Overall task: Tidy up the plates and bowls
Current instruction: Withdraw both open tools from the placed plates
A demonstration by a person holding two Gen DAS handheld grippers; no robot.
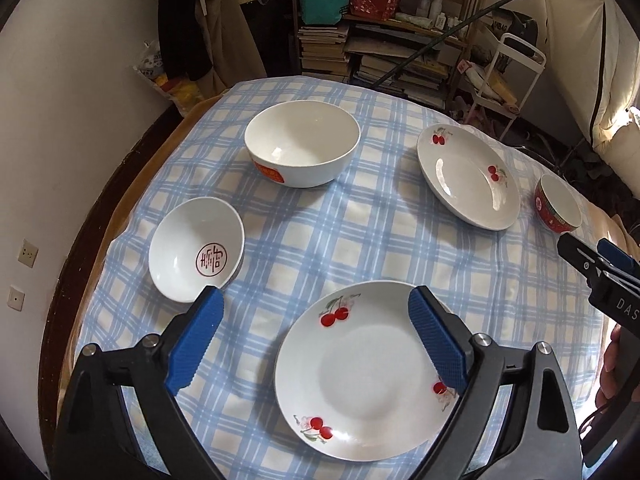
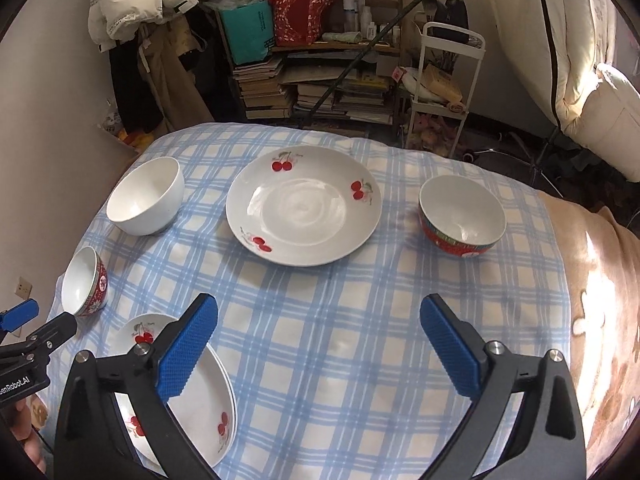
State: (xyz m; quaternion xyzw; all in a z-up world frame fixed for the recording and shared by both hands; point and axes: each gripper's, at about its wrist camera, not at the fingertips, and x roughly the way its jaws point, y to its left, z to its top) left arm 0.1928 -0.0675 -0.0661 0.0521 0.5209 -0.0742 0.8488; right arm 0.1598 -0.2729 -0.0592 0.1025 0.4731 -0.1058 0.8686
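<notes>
On the blue checked tablecloth (image 1: 320,232) lie two cherry plates and several bowls. My left gripper (image 1: 316,300) is open and empty, hovering over the near cherry plate (image 1: 360,376). A small bowl with a red seal (image 1: 196,248) lies to its left, a large white bowl (image 1: 302,142) behind. The far cherry plate (image 1: 468,176) and a red bowl (image 1: 558,208) are at right. My right gripper (image 2: 320,308) is open and empty above bare cloth. In its view the far cherry plate (image 2: 304,212), red bowl (image 2: 462,216), white bowl (image 2: 146,196), small bowl (image 2: 86,282) and near plate (image 2: 208,408) show.
A wall runs along the table's left side. Behind the table stand a shelf of books and bags (image 2: 312,52) and a white trolley (image 2: 444,80). A tan blanket (image 2: 600,280) covers the table's right edge. The right gripper shows at the left view's right edge (image 1: 600,276).
</notes>
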